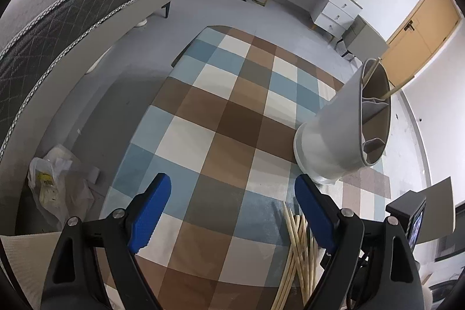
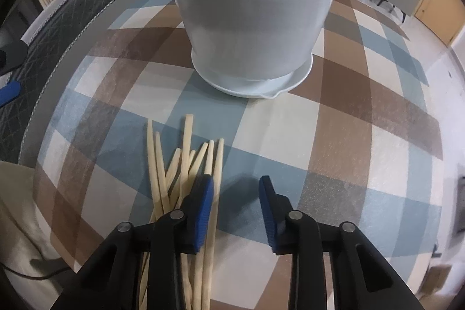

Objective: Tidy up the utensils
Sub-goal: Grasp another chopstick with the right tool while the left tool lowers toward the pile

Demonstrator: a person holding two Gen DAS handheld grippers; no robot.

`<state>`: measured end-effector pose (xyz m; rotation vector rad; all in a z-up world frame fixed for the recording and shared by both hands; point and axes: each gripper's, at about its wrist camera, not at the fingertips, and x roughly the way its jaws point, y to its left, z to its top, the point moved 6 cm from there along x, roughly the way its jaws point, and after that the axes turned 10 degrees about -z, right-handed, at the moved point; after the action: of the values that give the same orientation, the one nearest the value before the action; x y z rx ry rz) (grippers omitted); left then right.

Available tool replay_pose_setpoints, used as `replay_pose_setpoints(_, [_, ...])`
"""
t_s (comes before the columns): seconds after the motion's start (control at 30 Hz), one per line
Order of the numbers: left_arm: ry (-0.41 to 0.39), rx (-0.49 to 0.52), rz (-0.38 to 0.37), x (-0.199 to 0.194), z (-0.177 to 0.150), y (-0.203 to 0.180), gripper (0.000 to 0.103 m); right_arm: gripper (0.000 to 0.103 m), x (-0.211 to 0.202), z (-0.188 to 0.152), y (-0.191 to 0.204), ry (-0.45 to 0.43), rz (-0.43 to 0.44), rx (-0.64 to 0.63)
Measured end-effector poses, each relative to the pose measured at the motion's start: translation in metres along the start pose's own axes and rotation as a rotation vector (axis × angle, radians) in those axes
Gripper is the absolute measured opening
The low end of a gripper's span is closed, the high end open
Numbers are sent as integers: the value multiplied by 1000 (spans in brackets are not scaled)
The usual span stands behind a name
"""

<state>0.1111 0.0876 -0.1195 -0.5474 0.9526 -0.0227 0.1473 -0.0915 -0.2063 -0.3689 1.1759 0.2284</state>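
Most of the chopsticks (image 2: 186,179) lie in a loose crossed pile on the checked tablecloth (image 2: 363,164), toward its near edge, so I judge the sorting barely begun; at least one stick (image 1: 375,71) already stands in the grey holder (image 2: 252,28), which sits on its white saucer farther in from that edge, just beyond the pile. My right gripper (image 2: 237,208) hangs over the pile's right fringe, jaws partly apart with one stick passing by the left pad, nothing clamped. My left gripper (image 1: 232,211) is spread wide and empty above bare cloth beside the pile
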Motion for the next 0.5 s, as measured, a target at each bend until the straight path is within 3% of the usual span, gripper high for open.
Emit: replay_pose_setpoints(0.5, [30,-86,-18,3,2,13,84,22,8,18,16,-3,-23,-60])
